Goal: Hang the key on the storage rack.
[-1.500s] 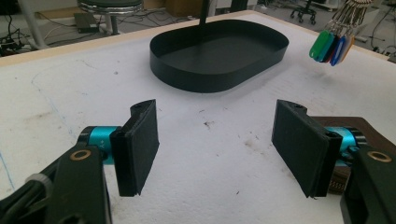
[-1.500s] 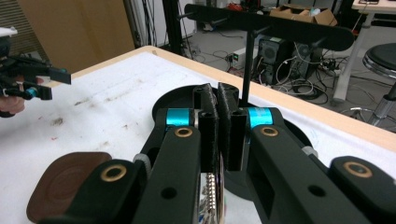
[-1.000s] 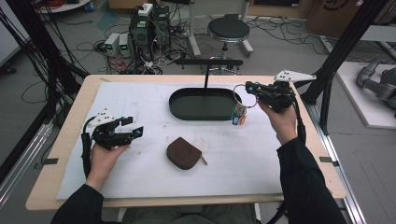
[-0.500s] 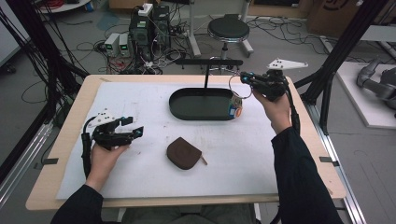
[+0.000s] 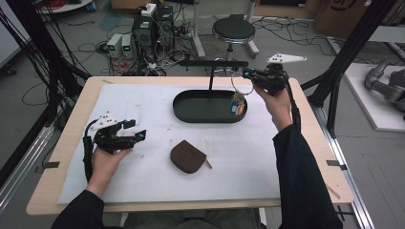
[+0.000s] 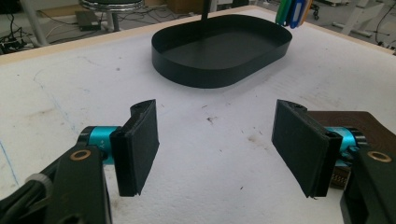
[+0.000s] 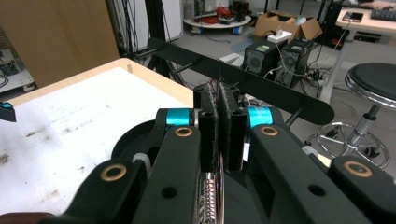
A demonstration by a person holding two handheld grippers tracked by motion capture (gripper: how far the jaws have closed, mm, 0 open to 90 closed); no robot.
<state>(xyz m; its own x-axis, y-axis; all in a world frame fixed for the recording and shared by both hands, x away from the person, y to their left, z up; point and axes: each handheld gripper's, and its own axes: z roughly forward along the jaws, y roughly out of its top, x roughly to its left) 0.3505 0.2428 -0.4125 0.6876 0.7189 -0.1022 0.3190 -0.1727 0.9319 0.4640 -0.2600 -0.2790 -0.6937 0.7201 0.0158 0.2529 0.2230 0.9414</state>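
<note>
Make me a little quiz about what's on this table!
1. True or false: the left gripper is shut.
2. What does the right gripper hold? A) a cup B) a key ring C) a spoon
3. Where does the pouch lie: in the tray or outside it?

Key:
1. False: its jaws stand wide apart with nothing between them.
2. B: the jaws are shut on the ring and the coloured tags hang over the tray's right end.
3. Outside it, on the white mat, nearer the person than the tray.
</note>
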